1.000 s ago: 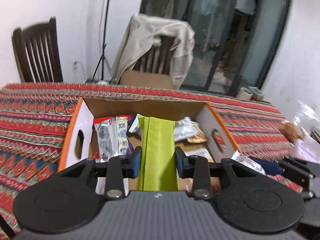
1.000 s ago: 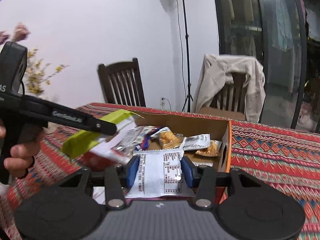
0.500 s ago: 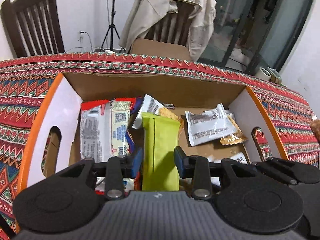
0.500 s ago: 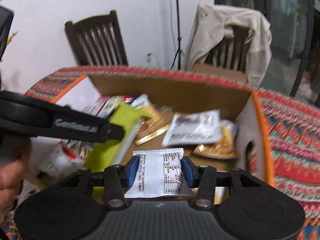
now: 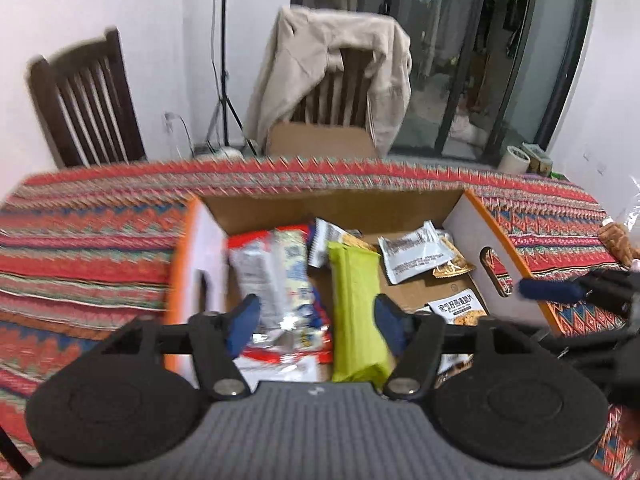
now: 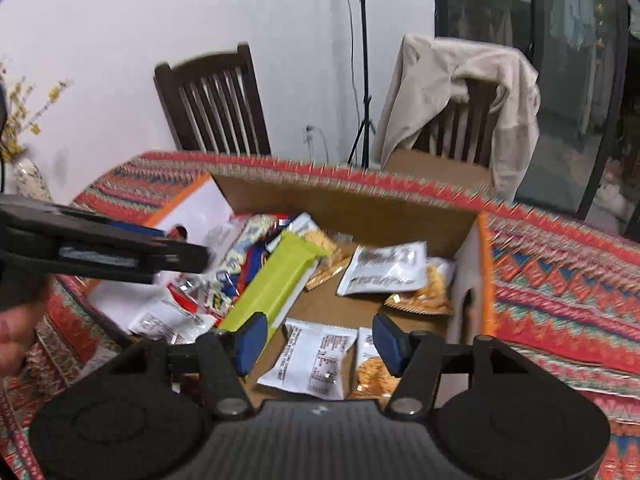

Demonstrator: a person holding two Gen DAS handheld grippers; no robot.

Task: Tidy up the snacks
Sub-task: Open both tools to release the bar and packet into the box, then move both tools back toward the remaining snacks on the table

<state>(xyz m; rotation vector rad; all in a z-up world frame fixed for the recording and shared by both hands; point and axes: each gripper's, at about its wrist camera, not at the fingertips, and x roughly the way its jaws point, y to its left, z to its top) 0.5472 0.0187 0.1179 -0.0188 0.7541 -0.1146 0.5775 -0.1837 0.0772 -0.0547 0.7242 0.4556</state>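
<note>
Patterned desk (image 5: 100, 248), cardboard box (image 5: 472, 220) being filled with snacks.
Left tongs (image 5: 316, 320) and right tongs (image 6: 320, 340) are being seen released, jaws just opened, nothing pinched. Green packet (image 5: 356, 304) is lying in the box beneath the left tongs, long axis running away from them, beside the right-hand pad; white sachet (image 6: 316, 360) is lying flat below the right tongs.

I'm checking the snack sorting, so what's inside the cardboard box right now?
Inside the cardboard box: a green packet, a white packet near the front, another white packet and orange cracker packs. What lies beneath the left pile is covered.
</note>
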